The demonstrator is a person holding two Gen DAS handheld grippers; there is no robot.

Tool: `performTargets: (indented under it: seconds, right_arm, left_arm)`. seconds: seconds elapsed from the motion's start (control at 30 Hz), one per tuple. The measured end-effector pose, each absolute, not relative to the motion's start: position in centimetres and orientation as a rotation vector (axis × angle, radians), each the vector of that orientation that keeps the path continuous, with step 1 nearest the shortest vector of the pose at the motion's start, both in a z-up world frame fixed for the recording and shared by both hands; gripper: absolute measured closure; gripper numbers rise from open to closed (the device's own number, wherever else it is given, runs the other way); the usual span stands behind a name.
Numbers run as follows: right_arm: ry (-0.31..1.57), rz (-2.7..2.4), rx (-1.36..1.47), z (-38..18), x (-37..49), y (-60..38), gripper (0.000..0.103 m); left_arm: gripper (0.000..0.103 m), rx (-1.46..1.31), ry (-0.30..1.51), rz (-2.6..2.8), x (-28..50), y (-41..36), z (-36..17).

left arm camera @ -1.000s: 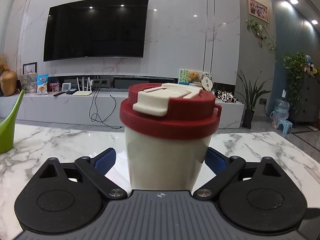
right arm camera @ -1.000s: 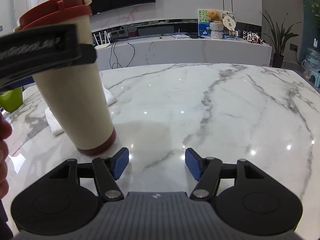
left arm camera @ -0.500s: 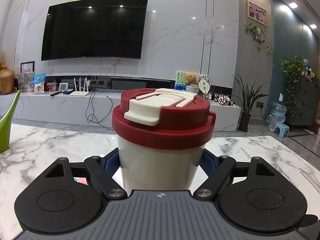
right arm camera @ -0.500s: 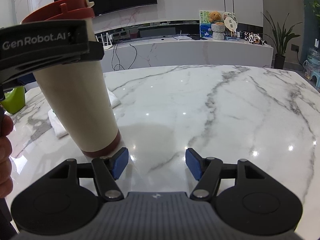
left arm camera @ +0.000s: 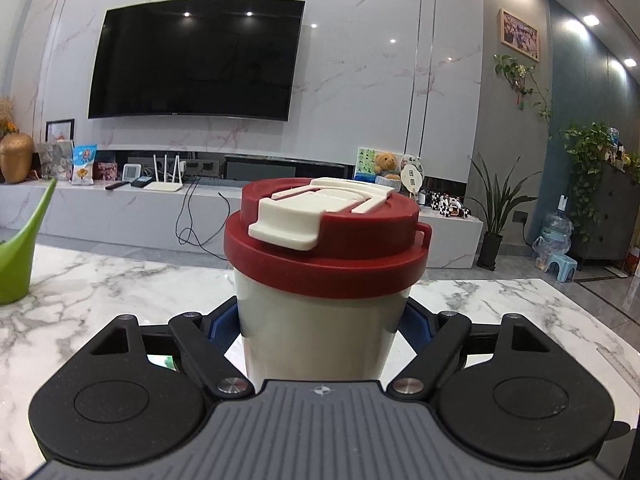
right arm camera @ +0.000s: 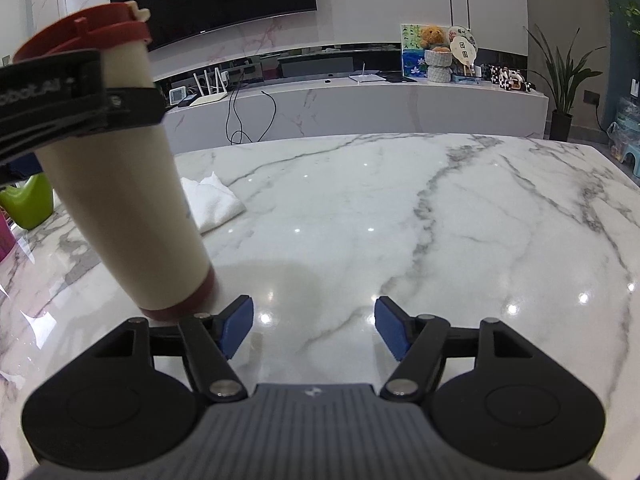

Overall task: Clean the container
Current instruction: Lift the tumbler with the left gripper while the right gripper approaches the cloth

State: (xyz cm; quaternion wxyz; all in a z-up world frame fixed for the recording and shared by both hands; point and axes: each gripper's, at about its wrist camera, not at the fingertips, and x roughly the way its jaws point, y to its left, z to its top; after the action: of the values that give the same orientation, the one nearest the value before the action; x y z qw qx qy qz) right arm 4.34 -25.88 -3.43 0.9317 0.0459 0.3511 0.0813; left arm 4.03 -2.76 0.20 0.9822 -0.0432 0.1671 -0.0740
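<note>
While the left gripper (left arm camera: 320, 324) clamps the cream tumbler (left arm camera: 316, 320), red lid (left arm camera: 324, 236) and red base, tilted near the marble table's (right arm camera: 400, 220) left edge, the right gripper (right arm camera: 314, 328) has just been opening, nothing between its pads.

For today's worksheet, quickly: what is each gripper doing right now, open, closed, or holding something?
Left gripper: closed on the cream tumbler with the red lid.
Right gripper: open, nothing between its fingers, jaws just widened slightly over the marble table.

Left hand-held gripper (left arm camera: 318, 326) clamped; right hand-held gripper (right arm camera: 314, 330) open, jaws just widening
</note>
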Motion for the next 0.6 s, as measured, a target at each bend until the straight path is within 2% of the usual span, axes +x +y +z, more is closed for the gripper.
performTargets:
  seconds: [0.6]
  right_arm:
    - [0.721,0.198,0.087,-3.3,4.0,-24.8,0.031]
  left_arm:
    - [0.023,-0.096,0.309,-0.046,0.9,2.8,1.5]
